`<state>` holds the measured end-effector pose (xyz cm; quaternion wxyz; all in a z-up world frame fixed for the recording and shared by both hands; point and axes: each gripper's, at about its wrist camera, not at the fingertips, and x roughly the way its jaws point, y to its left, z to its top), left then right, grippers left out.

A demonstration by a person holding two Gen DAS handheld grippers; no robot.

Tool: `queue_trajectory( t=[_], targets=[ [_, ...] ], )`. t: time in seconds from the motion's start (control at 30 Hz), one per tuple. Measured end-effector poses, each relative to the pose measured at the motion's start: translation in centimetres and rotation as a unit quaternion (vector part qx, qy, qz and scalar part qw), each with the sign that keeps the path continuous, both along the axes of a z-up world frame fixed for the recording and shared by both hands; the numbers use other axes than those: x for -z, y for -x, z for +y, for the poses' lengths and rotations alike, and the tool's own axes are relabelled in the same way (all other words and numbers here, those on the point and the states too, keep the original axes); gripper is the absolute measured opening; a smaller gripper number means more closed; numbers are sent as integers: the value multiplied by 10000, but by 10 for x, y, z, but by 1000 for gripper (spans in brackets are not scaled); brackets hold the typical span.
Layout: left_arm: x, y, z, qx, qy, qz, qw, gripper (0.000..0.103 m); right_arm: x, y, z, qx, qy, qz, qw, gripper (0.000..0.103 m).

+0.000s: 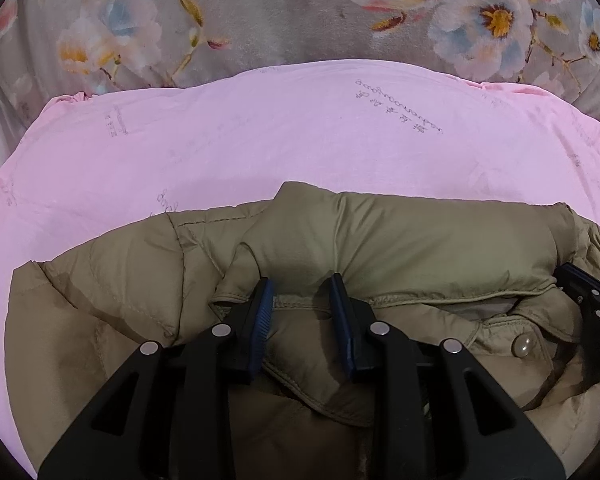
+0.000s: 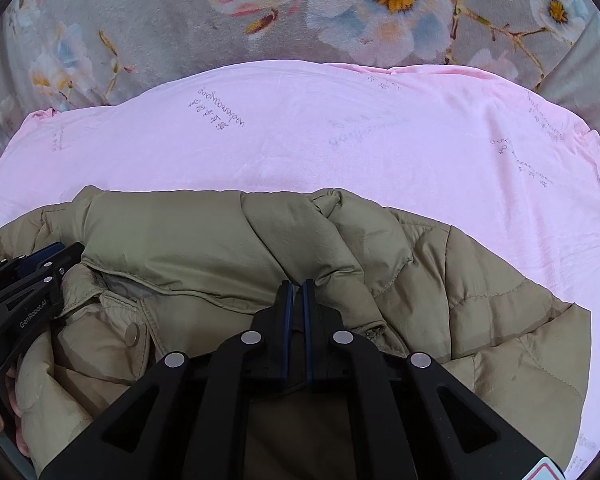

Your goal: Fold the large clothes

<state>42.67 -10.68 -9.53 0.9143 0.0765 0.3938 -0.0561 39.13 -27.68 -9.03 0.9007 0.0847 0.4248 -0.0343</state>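
Note:
A khaki quilted puffer jacket (image 1: 400, 236) lies on a pink sheet (image 1: 260, 132), collar end nearest me; it also shows in the right wrist view (image 2: 204, 236). My left gripper (image 1: 301, 286) is open, its blue-padded fingers straddling the collar seam just left of a snap button (image 1: 522, 347). My right gripper (image 2: 297, 286) is shut on a fold of the jacket at the right shoulder. The right gripper shows at the right edge of the left view (image 1: 592, 300), and the left gripper at the left edge of the right view (image 2: 24, 280).
The pink sheet (image 2: 380, 136) has faint printed script and covers the work surface. Behind it lies a grey floral blanket (image 1: 240, 12), also in the right wrist view (image 2: 160, 12). A hand (image 2: 0, 416) holds the left gripper.

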Motion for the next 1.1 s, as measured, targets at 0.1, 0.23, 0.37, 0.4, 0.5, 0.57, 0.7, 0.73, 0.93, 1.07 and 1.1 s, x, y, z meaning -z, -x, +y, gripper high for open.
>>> queue_trajectory(
  t=[0.1,0.23,0.37,0.4,0.5,0.57,0.7,0.73,0.93,1.07,1.1],
  targets=[
    [0,-2,2,-12,93,11,10000,28,0,0,-4,6,-145,-17,9999,2],
    [-10,9,18,-2,477,52,9988,34,-17,28,-21,78,-623,-144,9979,9],
    [-57,86,76,168,1195,-107,9926,82,-68,127,-48,-88,-1208,-489,9914,40],
    [-69,109,91,225,1246,-189,9918,90,-78,157,-57,-108,-1254,-522,9907,52],
    [-87,185,149,358,1300,-79,9908,96,-87,248,-83,-182,-1428,-257,9892,62],
    [-86,222,179,222,1308,222,9909,96,-79,309,-97,-129,-1582,122,9873,63],
    [-56,307,239,-91,1588,817,9839,96,-56,406,-106,163,-1804,580,9818,63],
    [-47,324,248,-177,1694,920,9811,96,-47,428,-105,229,-1941,676,9784,63],
    [-12,386,268,-383,3008,1405,9425,96,-37,479,-88,159,-2693,234,9626,65],
    [-5,396,251,-325,3424,1361,9291,95,-32,474,-74,94,-3088,9,9511,66],
    [-4,397,245,-304,3471,1363,9274,95,-32,473,-70,97,-3023,-95,9531,66]
  ],
)
